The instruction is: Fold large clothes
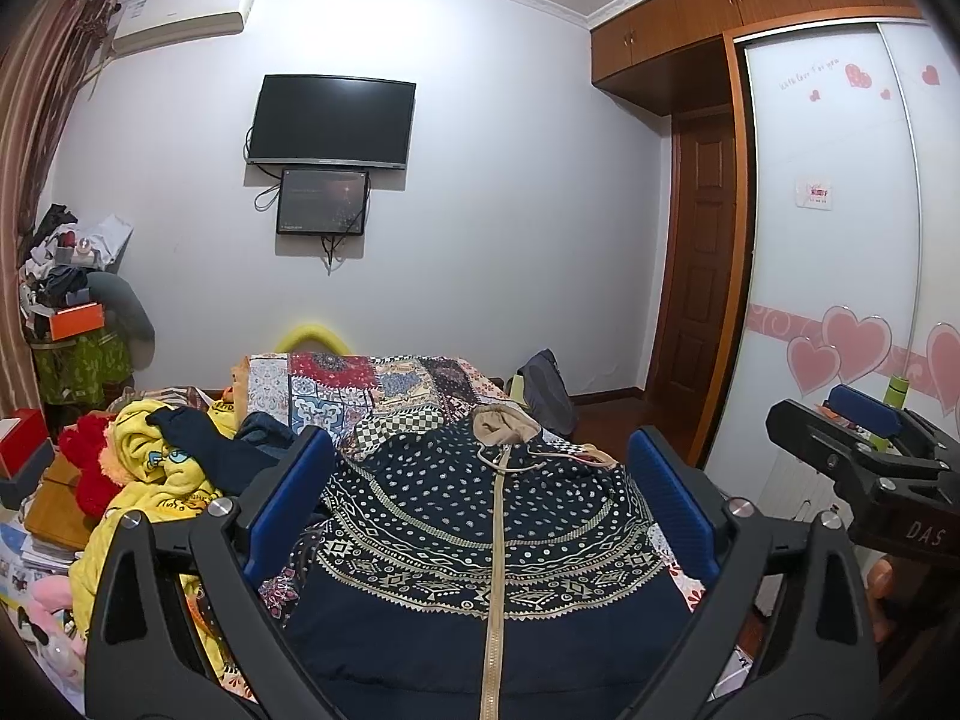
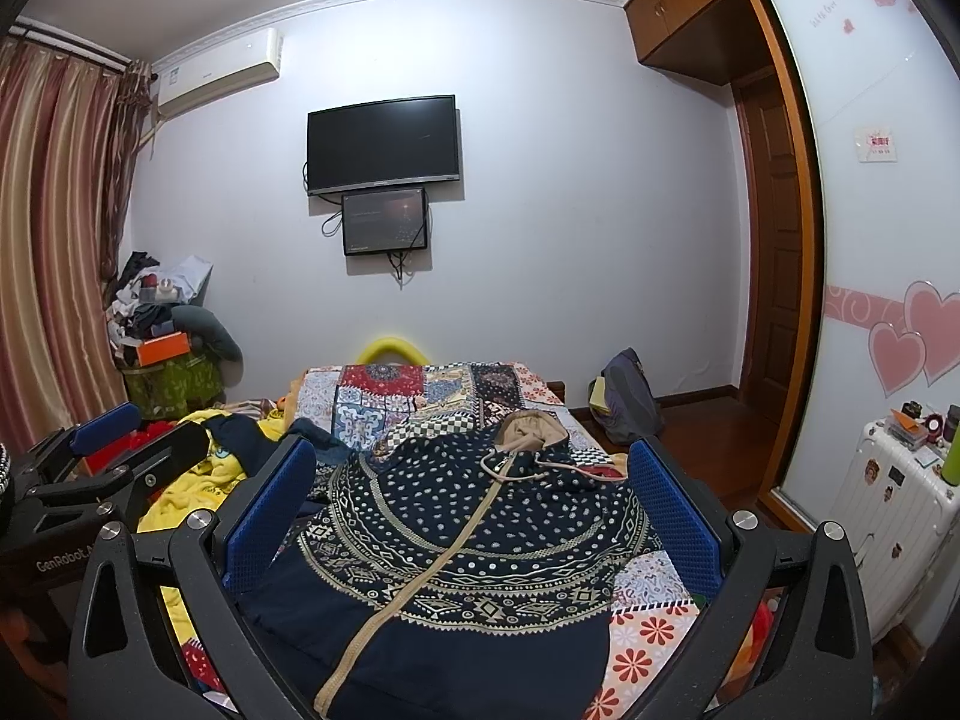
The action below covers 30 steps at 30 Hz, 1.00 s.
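With the left gripper (image 1: 480,510) and right gripper (image 2: 474,516) both gaping wide and holding nothing, the navy patterned zip hoodie (image 1: 498,516) is lying flat on the patchwork bedspread (image 2: 420,390), hood toward twelve o'clock, looking soft, bulky, floppy, best pinched at the hem corners.

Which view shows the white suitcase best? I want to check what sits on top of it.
The right wrist view: the white suitcase stands in full at the right edge, with small items and a green bottle on top. The left wrist view shows only a sliver, hidden behind the right hand-held gripper.
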Available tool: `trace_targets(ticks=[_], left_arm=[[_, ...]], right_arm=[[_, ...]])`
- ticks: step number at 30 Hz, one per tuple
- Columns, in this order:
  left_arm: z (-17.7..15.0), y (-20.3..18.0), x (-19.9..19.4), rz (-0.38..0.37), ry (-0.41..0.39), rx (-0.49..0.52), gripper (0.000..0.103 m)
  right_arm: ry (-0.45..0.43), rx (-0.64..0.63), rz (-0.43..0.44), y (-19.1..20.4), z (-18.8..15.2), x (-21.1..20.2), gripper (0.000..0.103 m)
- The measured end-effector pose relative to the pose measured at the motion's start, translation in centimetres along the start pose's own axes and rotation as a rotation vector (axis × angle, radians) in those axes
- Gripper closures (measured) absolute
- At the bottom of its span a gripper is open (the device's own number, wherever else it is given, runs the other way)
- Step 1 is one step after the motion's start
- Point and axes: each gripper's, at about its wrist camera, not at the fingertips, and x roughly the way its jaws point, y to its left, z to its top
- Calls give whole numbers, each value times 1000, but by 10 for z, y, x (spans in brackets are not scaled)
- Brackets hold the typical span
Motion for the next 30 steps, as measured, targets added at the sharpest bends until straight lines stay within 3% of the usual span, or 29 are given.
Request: trace_targets(ticks=[21,30], left_arm=[[0,1,8,3,7,3,3],[1,20,41,12,38,-25,2]], right_arm=[[21,-7,0,0,2,11,0],[66,-9,5,1,6,44,0]])
